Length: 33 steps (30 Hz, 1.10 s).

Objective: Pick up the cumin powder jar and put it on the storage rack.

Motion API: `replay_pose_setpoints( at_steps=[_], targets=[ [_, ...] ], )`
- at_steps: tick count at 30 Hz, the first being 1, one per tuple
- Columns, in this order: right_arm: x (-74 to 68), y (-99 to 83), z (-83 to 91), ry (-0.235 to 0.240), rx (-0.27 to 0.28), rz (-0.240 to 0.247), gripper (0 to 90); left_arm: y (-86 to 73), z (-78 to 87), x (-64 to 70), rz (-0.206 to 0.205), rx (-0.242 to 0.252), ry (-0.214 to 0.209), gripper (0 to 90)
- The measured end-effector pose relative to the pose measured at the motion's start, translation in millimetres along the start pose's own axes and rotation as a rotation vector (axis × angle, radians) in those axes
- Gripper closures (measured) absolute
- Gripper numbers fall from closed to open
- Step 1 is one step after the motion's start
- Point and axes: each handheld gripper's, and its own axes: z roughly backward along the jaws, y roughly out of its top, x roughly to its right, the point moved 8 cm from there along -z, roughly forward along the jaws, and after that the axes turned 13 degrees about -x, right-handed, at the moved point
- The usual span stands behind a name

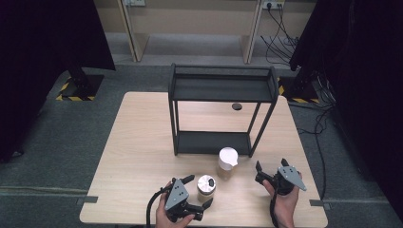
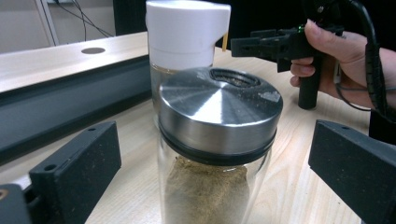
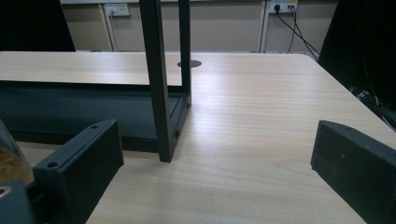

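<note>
Two wide-apart jaws of my left gripper [image 2: 205, 172] flank the steel-lidded spice jar [image 2: 217, 140]; I should close squarely below its lid, right gripper [image 1: 271, 172] idle, agape.

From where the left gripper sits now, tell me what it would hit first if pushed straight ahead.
The left gripper, jaws open, points at the steel-lidded glass jar of brown powder, which stands between the jaws. It would likely meet that jar first; the white-capped bottle stands right behind it, though the gap between them is unclear.
</note>
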Motion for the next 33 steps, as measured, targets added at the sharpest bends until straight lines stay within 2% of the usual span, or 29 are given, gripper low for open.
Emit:
replay_pose_setpoints(
  at_steps=[8,21,29,33],
  targets=[
    [-0.1,-0.1,0.0,0.0,0.001,0.001,2.6,1.1,-9.6,-1.8,0.001,-0.028,0.014,3.7],
    [-0.6,-0.4,0.1,-0.003,0.003,0.002,2.8,4.2,-18.6,-0.5,-0.029,-0.045,0.041,10.9],
    [-0.5,-0.4,0.2,-0.002,0.003,0.002,2.9,5.6,-21.7,0.3,-0.047,-0.05,0.038,22.9],
    [-0.5,-0.3,0.1,-0.002,0.002,0.002,2.9,5.4,-22.6,-0.4,-0.042,-0.048,0.028,25.2]
  ],
)
